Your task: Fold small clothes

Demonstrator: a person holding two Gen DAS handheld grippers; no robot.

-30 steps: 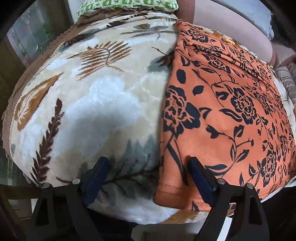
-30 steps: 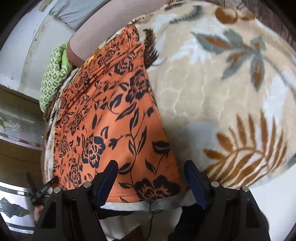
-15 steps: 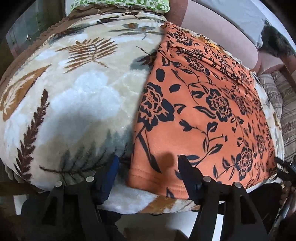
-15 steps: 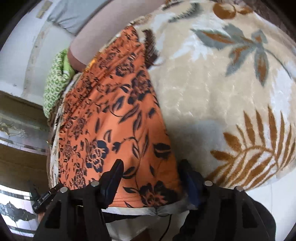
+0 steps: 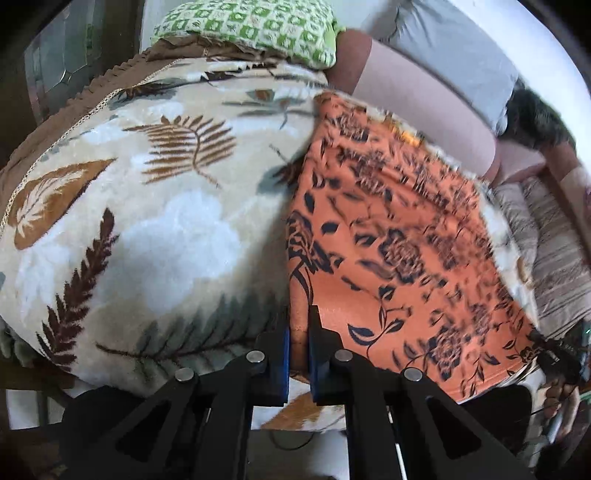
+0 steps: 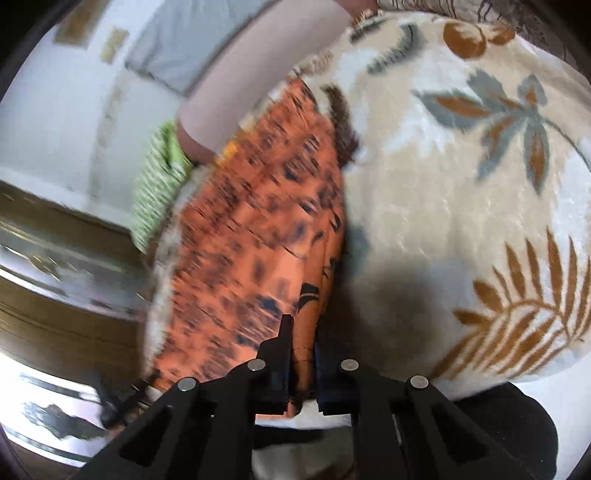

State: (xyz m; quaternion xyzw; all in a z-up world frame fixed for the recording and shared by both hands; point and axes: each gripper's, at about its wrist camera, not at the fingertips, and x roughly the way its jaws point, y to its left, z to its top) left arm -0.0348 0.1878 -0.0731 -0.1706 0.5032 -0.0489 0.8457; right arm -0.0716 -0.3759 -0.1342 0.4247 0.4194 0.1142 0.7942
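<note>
An orange garment with a dark floral print point(image 5: 399, 236) lies spread on a cream leaf-patterned blanket point(image 5: 155, 221). My left gripper point(image 5: 298, 328) is shut on the garment's near left corner, the cloth pinched between its blue pads and lifted a little. In the right wrist view the same orange garment point(image 6: 258, 229) runs away from me, and my right gripper point(image 6: 303, 347) is shut on its near right corner, with the fabric bunched between the fingers. Both views are blurred by motion.
A green patterned pillow point(image 5: 251, 26) sits at the blanket's far end. A pink bolster point(image 5: 417, 99) and a grey cushion point(image 5: 461, 48) lie behind the garment. Striped fabric point(image 5: 554, 258) is at the right. The blanket point(image 6: 461, 206) extends right of the garment. Dark wooden furniture point(image 6: 55, 258) stands left.
Both grippers closed from wide open onto the garment's near corners. Both rose slightly, and the pinched corners lifted off the blanket with them.
</note>
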